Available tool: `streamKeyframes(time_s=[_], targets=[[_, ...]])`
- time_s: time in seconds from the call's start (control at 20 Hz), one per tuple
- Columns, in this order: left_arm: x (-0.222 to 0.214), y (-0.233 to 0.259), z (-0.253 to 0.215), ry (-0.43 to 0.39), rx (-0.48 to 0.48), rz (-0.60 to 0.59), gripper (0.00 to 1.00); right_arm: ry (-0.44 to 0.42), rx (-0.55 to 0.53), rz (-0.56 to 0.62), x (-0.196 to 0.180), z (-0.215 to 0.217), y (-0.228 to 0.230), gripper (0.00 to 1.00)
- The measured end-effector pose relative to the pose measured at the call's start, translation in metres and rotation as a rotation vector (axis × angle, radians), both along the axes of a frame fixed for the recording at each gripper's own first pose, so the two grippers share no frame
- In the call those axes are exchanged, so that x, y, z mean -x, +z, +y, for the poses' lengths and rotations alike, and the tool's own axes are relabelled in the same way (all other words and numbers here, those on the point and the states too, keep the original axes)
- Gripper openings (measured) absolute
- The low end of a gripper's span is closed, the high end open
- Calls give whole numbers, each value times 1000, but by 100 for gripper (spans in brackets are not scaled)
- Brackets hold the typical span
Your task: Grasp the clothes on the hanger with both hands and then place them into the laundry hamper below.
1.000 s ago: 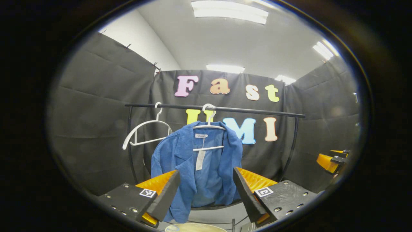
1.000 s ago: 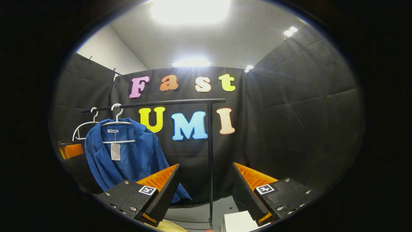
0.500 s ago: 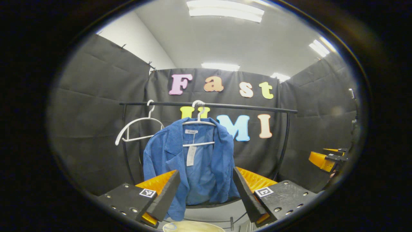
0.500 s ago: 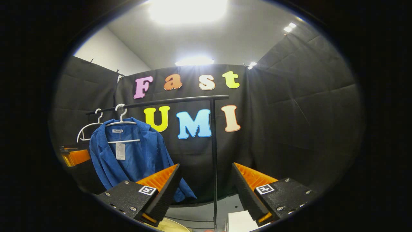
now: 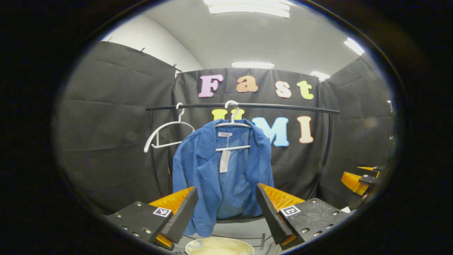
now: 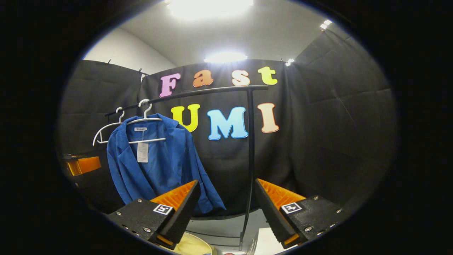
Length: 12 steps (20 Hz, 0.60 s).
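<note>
Clearly you were at the approach step, with nothing grasped yet. The black metal garment rail (image 5: 244, 106) spanned the booth, and from it hung the blue corduroy jacket (image 5: 221, 173) on a white plastic hanger (image 5: 232, 124), an empty white hanger (image 5: 166, 132) beside it. The cream-coloured round laundry hamper (image 5: 219, 246) sat low at the bottom edge, under the jacket.

Your left gripper (image 5: 226, 209) stood wide apart and held nothing; the jacket hung straight ahead between its fingers, but farther off, not touching. Your right gripper (image 6: 224, 209) was equally spread and empty (the rail's upright post fell in its gap), with the jacket (image 6: 159, 163) off to its left.

Next, I judge, you needed to bring both forward onto the jacket's shoulders, the right one swinging leftward first, then close and lift.
</note>
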State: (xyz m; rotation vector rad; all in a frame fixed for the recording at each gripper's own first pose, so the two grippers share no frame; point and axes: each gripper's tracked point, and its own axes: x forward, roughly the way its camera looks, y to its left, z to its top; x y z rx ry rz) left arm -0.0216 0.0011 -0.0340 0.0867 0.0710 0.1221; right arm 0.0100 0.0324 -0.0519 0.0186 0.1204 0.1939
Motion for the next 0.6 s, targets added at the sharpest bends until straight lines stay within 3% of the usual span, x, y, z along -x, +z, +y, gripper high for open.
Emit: streamKeyframes(time_s=[0.4, 0.6], targets=[[-55, -5, 84, -58, 47, -9, 94, -57, -13, 5, -29, 101, 15, 95], [-73, -17, 103, -100, 141, 41, 94, -44, -33, 24, -43, 151, 26, 95]])
